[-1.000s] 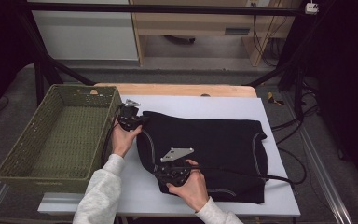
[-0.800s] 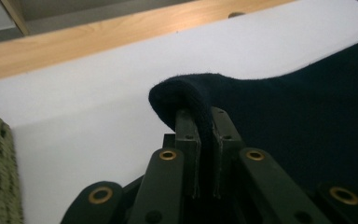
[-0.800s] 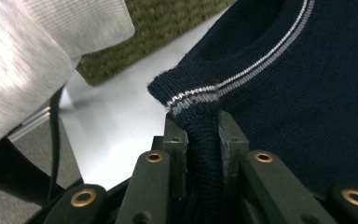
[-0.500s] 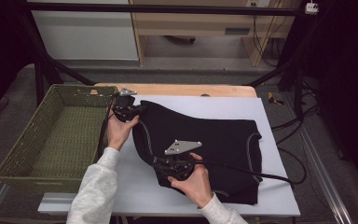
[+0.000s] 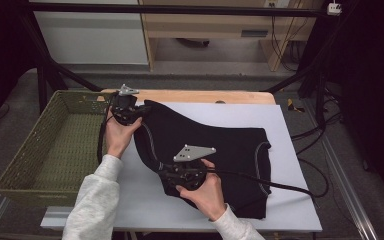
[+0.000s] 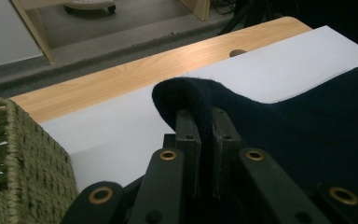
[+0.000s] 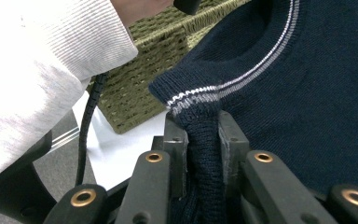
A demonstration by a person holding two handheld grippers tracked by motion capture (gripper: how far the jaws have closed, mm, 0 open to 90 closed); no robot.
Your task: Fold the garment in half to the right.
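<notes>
A dark navy knitted garment [image 5: 215, 150] with thin white trim lies on the white table top [image 5: 280, 125], its left side lifted. My left gripper [image 5: 130, 111] is shut on a fold of its far left corner [image 6: 186, 95], close to the basket. Nearer the front edge, my right gripper [image 5: 172, 172] is shut on the garment's striped edge [image 7: 200, 105]. In both gripper views the fabric is pinched between the black jaws.
A green woven basket [image 5: 30, 155] stands at the table's left. A strip of bare wood [image 5: 220, 96] runs along the far edge. Black cables [image 5: 280, 182] trail from the grippers across the garment to the right. A pale sleeve [image 7: 37, 60] shows near the right gripper.
Both hands have risen, lifting the garment's left side off the table. The left gripper has also moved away toward the table's far edge.
</notes>
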